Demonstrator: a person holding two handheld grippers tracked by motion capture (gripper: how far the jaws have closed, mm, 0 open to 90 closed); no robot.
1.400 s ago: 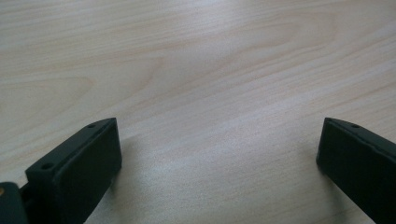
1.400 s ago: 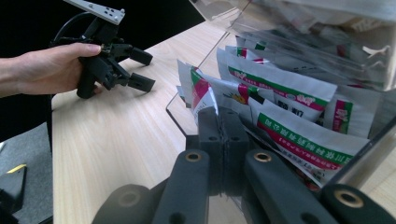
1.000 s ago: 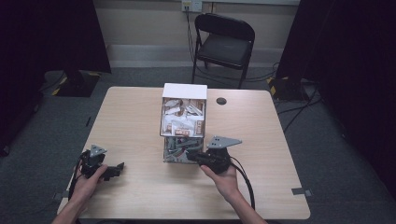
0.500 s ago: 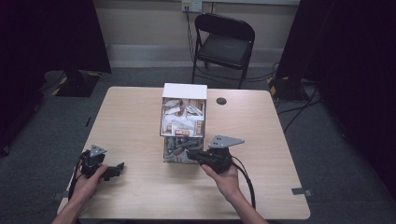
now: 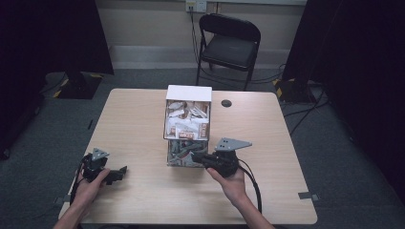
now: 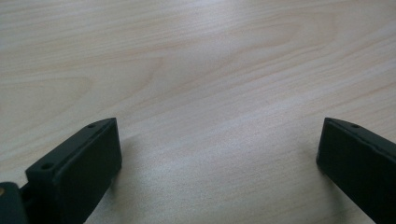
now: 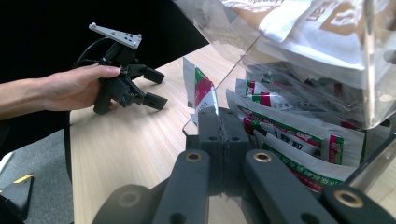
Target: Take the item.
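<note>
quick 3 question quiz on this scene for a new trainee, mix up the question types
1. True or false: the right gripper is shut on a sachet.
2. How do the left gripper jaws stand: A open, B shut?
3. What lies under the left gripper?

Key:
1. True; it pinches a red, green and white sachet at the foot of the clear dispenser.
2. A.
3. Bare table.

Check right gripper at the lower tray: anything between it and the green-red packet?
Nothing visible. The right gripper has its jaws shut on the edge of the green-red packet at the open front of the clear dispenser. The left gripper rests open on the table, well clear.
</note>
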